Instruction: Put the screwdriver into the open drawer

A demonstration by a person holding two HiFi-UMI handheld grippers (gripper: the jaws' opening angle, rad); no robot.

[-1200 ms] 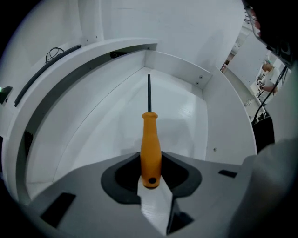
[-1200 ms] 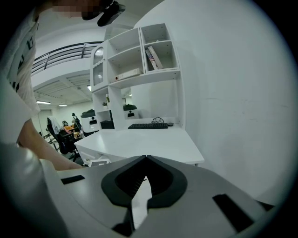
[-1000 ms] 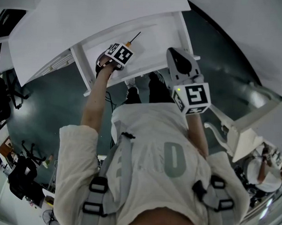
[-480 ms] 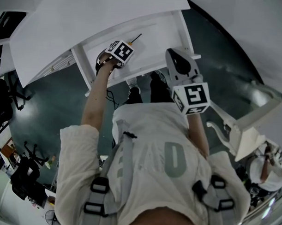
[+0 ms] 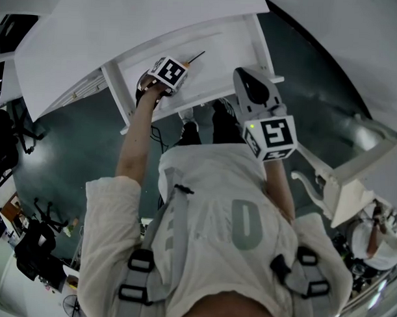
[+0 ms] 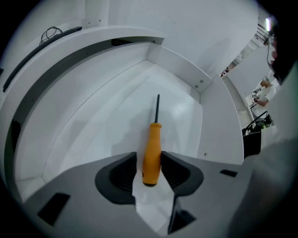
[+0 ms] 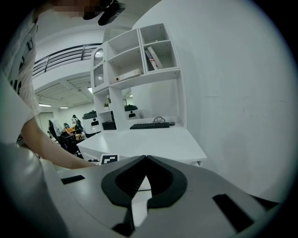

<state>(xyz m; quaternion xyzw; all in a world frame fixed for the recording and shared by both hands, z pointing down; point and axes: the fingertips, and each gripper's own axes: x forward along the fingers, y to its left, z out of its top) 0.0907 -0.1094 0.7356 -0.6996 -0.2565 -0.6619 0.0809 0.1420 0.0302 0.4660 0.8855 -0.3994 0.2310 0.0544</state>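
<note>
The screwdriver (image 6: 152, 139) is inside the open drawer (image 6: 98, 130). It has an orange handle and a thin dark shaft. The shaft points toward the far corner of the drawer, and the handle end is toward the person. It seems to lie on the white drawer floor.

The handle is between the two jaws of the left gripper (image 6: 149, 157). These jaws have just been opening. They stand now a little apart, and a thin gap shows at the left side of the handle, so they do not press on it. This gripper points steeply down into the drawer. In the head view, its marker cube covers most of the handle, and only the orange end and the shaft come out from under it.

The right gripper (image 7: 145, 158) is outside the drawer, near its front right corner and well apart from the screwdriver. Its jaws are closed, tip against tip, with nothing between them.

The drawer is pulled out from under a white desk (image 5: 125, 22). In the right gripper view, a keyboard (image 7: 149, 125) lies on another white desk, with white shelves (image 7: 135, 56) above it.
</note>
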